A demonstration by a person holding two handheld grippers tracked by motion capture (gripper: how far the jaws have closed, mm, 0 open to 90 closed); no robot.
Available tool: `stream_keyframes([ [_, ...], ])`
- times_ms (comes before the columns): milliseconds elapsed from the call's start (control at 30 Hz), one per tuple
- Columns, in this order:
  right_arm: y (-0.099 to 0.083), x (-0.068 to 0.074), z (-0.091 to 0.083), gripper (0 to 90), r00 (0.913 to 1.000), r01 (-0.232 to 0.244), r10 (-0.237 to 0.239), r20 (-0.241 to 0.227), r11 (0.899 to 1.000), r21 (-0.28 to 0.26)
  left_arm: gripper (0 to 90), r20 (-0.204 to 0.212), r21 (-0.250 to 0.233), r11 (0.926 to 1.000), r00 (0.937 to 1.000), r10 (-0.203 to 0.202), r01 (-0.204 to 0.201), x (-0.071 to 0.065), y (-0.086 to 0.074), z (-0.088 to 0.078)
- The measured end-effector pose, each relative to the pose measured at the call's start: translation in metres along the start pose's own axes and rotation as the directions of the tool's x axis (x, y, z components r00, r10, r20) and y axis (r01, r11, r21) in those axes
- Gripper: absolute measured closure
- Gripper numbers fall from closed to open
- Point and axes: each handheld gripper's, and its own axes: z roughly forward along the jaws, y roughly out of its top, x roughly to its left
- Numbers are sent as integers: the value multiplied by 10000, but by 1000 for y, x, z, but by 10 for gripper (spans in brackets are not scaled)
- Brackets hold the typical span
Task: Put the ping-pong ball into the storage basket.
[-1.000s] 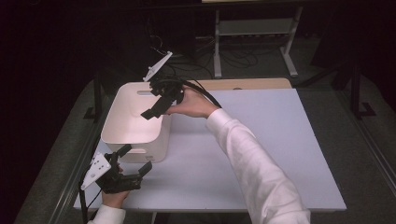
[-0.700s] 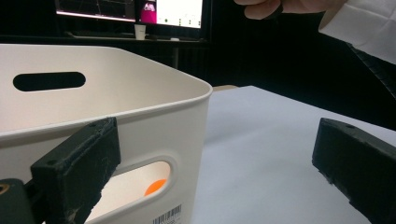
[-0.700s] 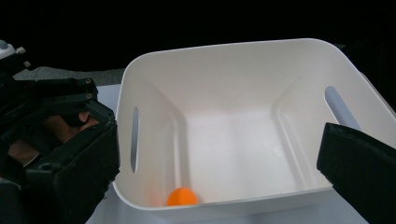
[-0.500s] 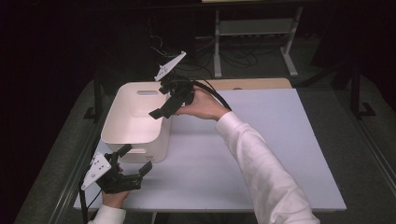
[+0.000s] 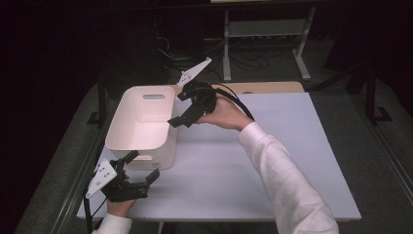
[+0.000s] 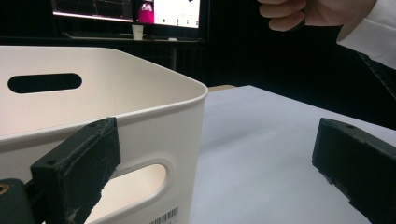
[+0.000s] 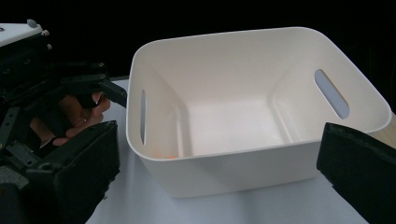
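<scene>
Hovering beside bin point(image 5: 141, 127) rim, right tool point(image 5: 181, 118) gapes wide.

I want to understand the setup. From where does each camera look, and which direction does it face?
High view: above the person's side, looking forward and down on the table; both forearms and grippers show.
Left gripper view: on the left gripper, low, facing the white bin; open jaws.
Right gripper view: on the right gripper, looking into the bin; open jaws.
All share the bin.

Barcode sticker on bin point(image 6: 140, 140) — digits seemingly unreadable.
</scene>
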Motion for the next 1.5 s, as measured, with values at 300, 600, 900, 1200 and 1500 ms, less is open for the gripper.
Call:
stream_keyframes([
  [300, -20, 1, -18, 0, 9995, -251, 257, 208, 9994, -253, 4, 16, -33, 10000, 10000, 29, -29, 0, 0, 0],
  [600, -49, 3, -28, 0, 9986, -454, 459, 252, 9987, -231, 4, 66, 24, 9999, 9998, 169, -169, 0, 0, 0],
  [900, -69, 3, -39, 0, 9950, -872, 890, 447, 9954, -403, 4, 91, 67, 9998, 9998, 202, -202, 1, 0, -1],
  [1200, -84, 6, -46, 0, 9922, -1105, 1144, 497, 9911, -746, 4, 38, 58, 9999, 9999, 106, -107, 1, -1, 0],
  [1500, -98, 9, -50, 0, 9909, -1174, 1218, 565, 9902, -758, 4, 26, 66, 10000, 10000, 63, -64, 1, -1, 0],
])
